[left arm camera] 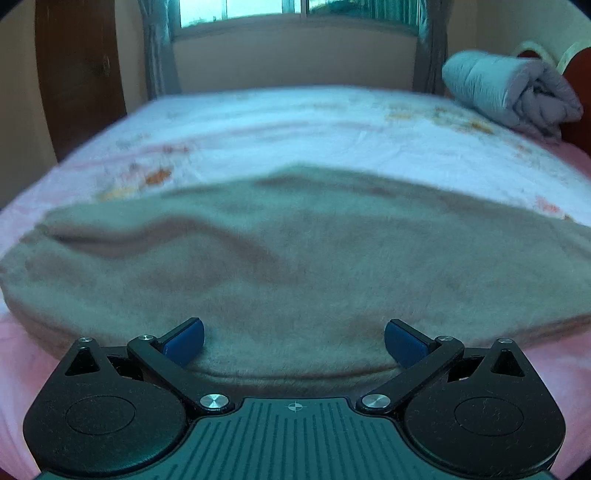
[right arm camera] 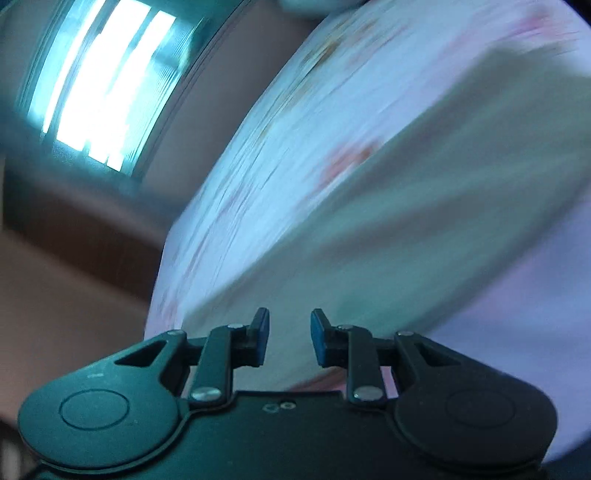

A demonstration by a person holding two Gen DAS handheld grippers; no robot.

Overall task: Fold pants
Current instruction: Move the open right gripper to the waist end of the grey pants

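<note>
Left wrist view looks low across a bed [left arm camera: 258, 122] covered by a pale floral sheet, with the beige, fuzzy pants [left arm camera: 295, 258] spread flat over its near part. The left tool [left arm camera: 294, 341] stands spread wide, its blue pads [left arm camera: 184, 341] just above or at the near edge of the pants with nothing gripped between them; whether the pads touch the cloth cannot be told. The pants run out of view at the right edge, and soft focus hides seams, so waist and legs cannot be told apart. A rolled grey quilt [left arm camera: 509, 92] lies at the far right corner of the bed, well apart from the pants. A window [left arm camera: 295, 11] is cut off at the top, and a dark wooden door [left arm camera: 77, 74] stands to the left.

Right wrist view is tilted and heavily smeared by motion blur. The right tool [right arm camera: 289, 338] has a narrow gap between its pads [right arm camera: 319, 338], holding nothing. Beyond it the pants [right arm camera: 424, 229] show only as a grey-green blurred slab on the bed [right arm camera: 295, 129], edges indistinct. A bright window [right arm camera: 103, 81] streaks across the upper left.
</note>
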